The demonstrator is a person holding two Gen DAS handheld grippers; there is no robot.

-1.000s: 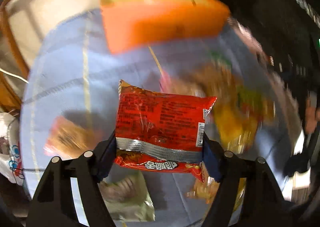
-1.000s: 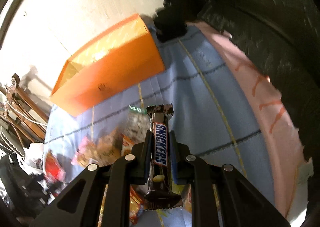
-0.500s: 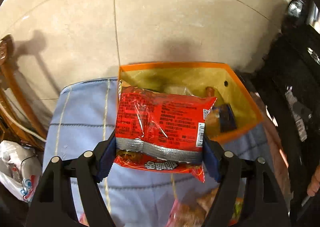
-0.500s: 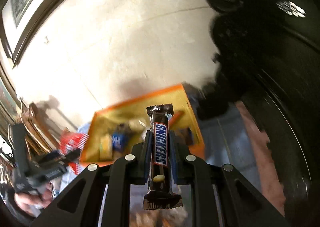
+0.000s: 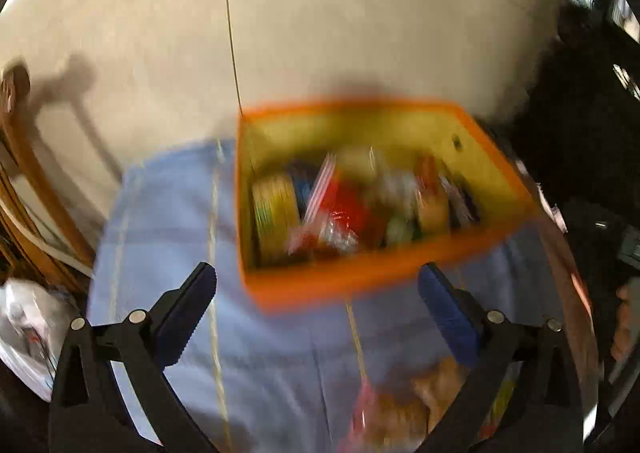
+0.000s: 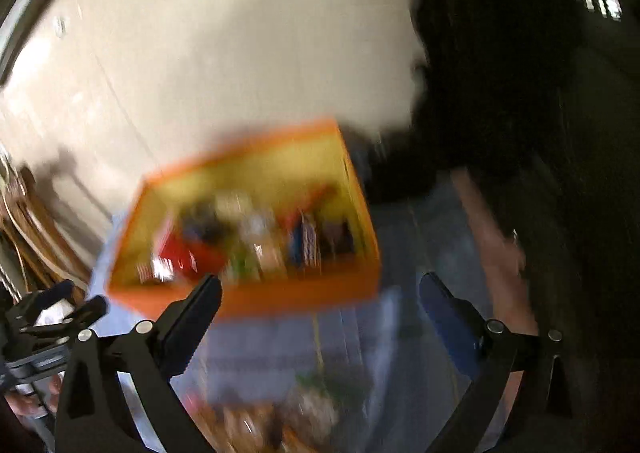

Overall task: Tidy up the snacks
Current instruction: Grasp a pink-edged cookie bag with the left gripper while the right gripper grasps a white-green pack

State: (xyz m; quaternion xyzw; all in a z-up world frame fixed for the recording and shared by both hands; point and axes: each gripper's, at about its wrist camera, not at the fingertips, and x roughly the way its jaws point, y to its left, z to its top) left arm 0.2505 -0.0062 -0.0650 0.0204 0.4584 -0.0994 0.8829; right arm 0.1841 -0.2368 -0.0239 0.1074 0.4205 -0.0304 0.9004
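Both frames are blurred by motion. The left gripper hangs over a blue checked cloth with its jaws spread wide and nothing between them; its blue pads frame the near wall of an orange box. The box, yellow inside, sits at the far end of the cloth and holds a jumble of snacks: a red packet near the middle, a yellow-green packet at the left wall, and darker wrappers toward the right that are too smeared to name. The right gripper likewise stands wide apart and empty, just short of the same box, where the red packet lies at the left. More loose snacks lie on the cloth near the grippers. Beyond the box is pale tiled floor.
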